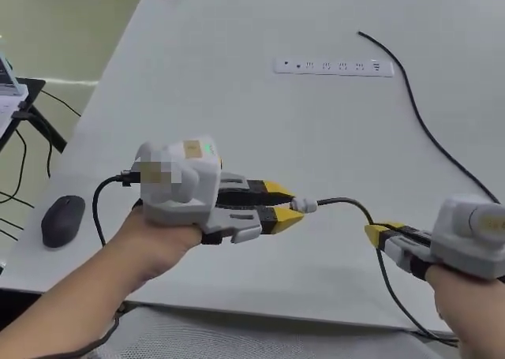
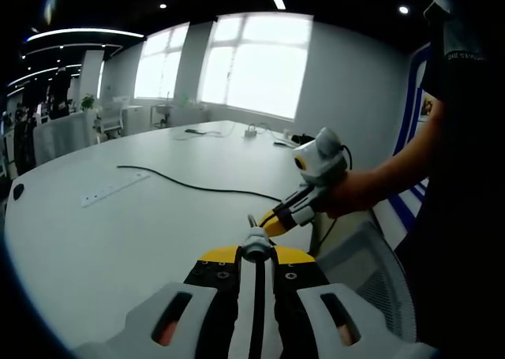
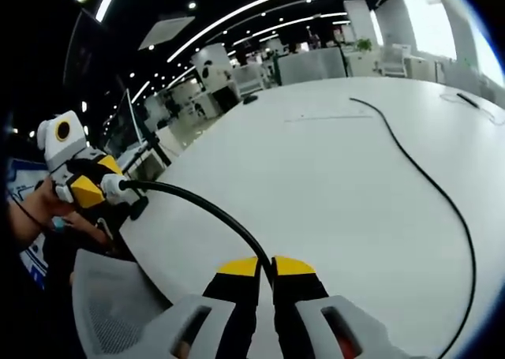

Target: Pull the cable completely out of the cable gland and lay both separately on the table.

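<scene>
Cable gland (image 1: 304,206) pinched between the closed jaws of the left gripper (image 1: 293,206), held in the air over the table's (image 1: 237,114) near edge. Black cable (image 1: 343,200) seated in the gland, arcing across to the right gripper (image 1: 372,233), clamped there between closed jaws, then hanging down past the near edge. Toward the far edge: a white power strip (image 1: 333,66) and a second black cable (image 1: 426,130) (lying loose on the surface). Near the left edge, a dark mouse (image 1: 63,219).
</scene>
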Available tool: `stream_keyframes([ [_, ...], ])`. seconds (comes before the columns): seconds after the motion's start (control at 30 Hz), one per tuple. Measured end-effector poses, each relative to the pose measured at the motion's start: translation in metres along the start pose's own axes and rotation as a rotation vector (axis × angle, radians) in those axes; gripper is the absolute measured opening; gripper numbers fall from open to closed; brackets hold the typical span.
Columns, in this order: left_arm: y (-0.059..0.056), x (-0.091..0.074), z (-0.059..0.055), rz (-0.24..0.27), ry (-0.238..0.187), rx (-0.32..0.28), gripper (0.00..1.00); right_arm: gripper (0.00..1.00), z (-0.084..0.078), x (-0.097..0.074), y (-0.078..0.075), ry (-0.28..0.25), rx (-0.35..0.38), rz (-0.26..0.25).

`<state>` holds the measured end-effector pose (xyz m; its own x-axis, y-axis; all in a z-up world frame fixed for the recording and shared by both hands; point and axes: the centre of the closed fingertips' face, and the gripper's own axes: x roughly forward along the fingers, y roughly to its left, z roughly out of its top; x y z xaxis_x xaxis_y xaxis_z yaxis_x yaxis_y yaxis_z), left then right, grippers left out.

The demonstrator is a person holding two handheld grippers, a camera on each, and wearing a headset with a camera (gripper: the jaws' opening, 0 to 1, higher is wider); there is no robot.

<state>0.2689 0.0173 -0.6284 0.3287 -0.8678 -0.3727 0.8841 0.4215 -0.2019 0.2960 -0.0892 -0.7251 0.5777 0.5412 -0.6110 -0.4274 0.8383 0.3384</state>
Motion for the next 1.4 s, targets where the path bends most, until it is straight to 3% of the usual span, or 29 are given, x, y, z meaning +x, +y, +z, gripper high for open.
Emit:
stream_keyframes([
  [0.23,0.003,-0.001,0.002,0.002,-0.009,-0.012,0.15,0.01,0.001,-0.003,0.004,0.004,0.002,0.017],
  [0.5,0.001,0.0,0.004,-0.002,-0.01,-0.01,0.15,0.03,0.002,-0.007,0.01,0.014,-0.107,0.045],
  [0.67,0.0,0.0,0.004,-0.004,-0.006,-0.014,0.15,0.11,0.008,-0.012,0.018,0.008,-0.185,0.062],
  [0.8,0.0,-0.001,0.002,-0.004,0.002,-0.014,0.15,0.16,0.026,-0.018,0.032,-0.018,-0.338,0.083],
  [0.97,0.0,0.0,0.001,-0.007,0.005,-0.02,0.15,0.17,0.046,-0.023,0.065,-0.041,-0.605,0.133],
  [1.1,-0.002,0.002,0.0,-0.013,0.011,-0.019,0.15,0.15,0.052,-0.021,0.089,-0.055,-0.741,0.17],
  [1.4,-0.002,0.0,-0.003,-0.005,0.017,-0.026,0.15,0.12,0.043,-0.012,0.107,-0.016,-0.851,0.216],
])
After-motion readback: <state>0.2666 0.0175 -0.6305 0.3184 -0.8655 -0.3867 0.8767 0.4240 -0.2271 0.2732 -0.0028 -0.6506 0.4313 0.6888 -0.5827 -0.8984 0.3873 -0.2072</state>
